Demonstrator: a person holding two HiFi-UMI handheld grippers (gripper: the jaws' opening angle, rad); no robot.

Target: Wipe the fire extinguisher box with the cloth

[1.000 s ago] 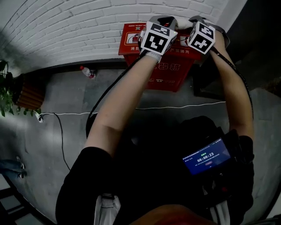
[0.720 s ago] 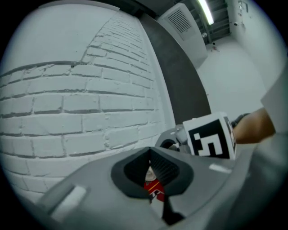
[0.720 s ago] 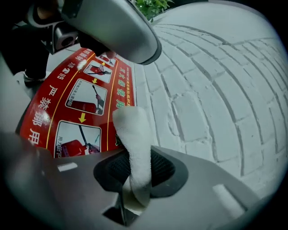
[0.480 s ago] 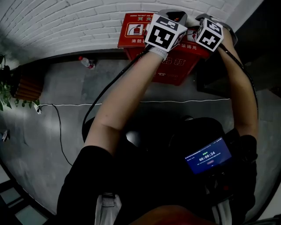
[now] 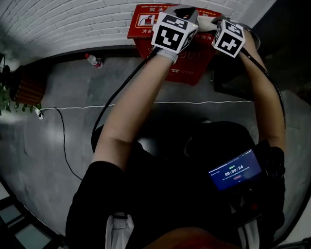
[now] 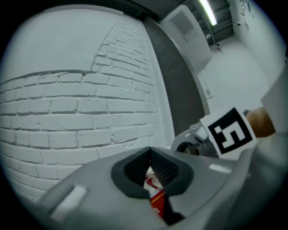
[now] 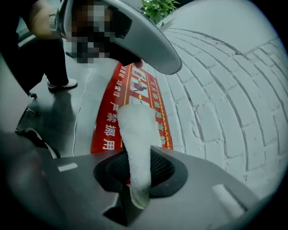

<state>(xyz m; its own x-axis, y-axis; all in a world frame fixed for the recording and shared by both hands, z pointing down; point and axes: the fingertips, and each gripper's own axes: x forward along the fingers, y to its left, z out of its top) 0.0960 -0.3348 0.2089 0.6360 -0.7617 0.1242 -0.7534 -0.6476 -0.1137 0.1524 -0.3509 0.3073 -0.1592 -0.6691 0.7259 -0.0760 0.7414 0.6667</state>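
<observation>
A white painted brick wall (image 5: 63,24) stood behind a dark grey concrete floor (image 5: 53,146). A thin white cable (image 5: 204,102) ran across the floor, a small red-capped plastic bottle (image 5: 94,61) lay by the wall's foot, and a long ceiling strip light (image 6: 209,11) glowed overhead.

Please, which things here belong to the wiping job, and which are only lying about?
For the job: red fire extinguisher box; white cloth; right tool, shut on the cloth.
Lying about: plastic bottle; white cable; plant.
</observation>
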